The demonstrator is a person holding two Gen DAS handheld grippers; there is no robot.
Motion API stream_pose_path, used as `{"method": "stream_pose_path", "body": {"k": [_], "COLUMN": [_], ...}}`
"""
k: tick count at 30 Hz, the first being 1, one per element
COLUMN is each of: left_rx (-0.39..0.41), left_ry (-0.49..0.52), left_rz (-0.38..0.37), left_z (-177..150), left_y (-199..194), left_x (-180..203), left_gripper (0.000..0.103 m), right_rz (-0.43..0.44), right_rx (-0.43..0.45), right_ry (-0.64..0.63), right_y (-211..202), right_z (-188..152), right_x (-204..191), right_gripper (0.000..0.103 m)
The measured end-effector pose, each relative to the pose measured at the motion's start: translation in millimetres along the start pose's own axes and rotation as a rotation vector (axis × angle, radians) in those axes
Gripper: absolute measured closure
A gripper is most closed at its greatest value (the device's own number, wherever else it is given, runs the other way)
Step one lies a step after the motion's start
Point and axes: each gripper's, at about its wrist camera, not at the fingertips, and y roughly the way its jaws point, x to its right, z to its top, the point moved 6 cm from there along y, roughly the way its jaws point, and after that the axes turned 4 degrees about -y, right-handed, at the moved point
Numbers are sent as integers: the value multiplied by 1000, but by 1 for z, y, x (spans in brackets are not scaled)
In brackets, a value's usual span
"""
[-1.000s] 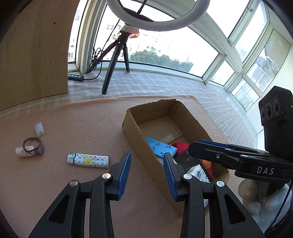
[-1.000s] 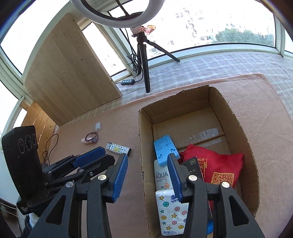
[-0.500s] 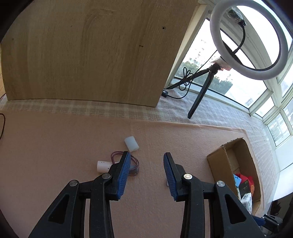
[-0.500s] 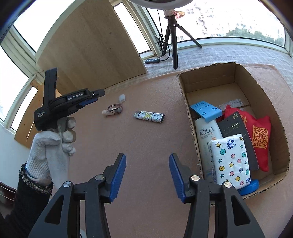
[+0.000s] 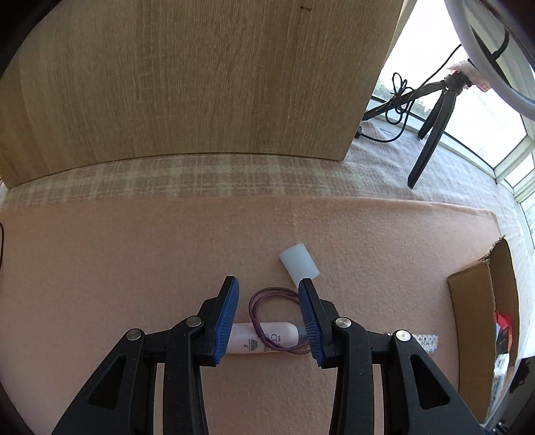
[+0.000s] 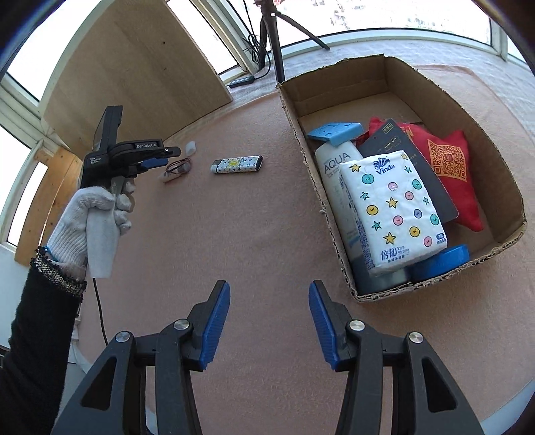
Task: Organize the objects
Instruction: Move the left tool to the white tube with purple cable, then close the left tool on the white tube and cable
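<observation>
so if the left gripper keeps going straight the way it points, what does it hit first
Probably the pink tube with the hair tie looped over it, lying crosswise between the open left gripper's fingers; depth is unclear.

Bright daylight from blown-out windows (image 6: 384, 16), sharp focus, fisheye-bent dark edges

Open mat (image 6: 267, 234) btwn cardboard box (image 6: 301, 140) & lighter (image 6: 236, 164).

"Vinda" tissue pack (image 6: 394, 207), "AQUA" bottle (image 6: 337, 167)
</observation>
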Motion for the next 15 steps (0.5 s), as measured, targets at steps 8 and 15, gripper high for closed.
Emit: {"method": "stream_pose_path", "body": {"k": [8,15], "left_rx": [-43,-59], "left_ry": [41,89], "left_rz": [10,-30], "left_z": [-18,-57], "left_y": [7,-12], "left_x": [-6,-2], "left_gripper": [72,78], "right_rz": [8,35], "right_rx": [-3,-15], "right_ry": [-5,-36], "right_y": [-2,7], "right_z": [0,4], "right_x": [-3,-20], "right_gripper": [58,58]}}
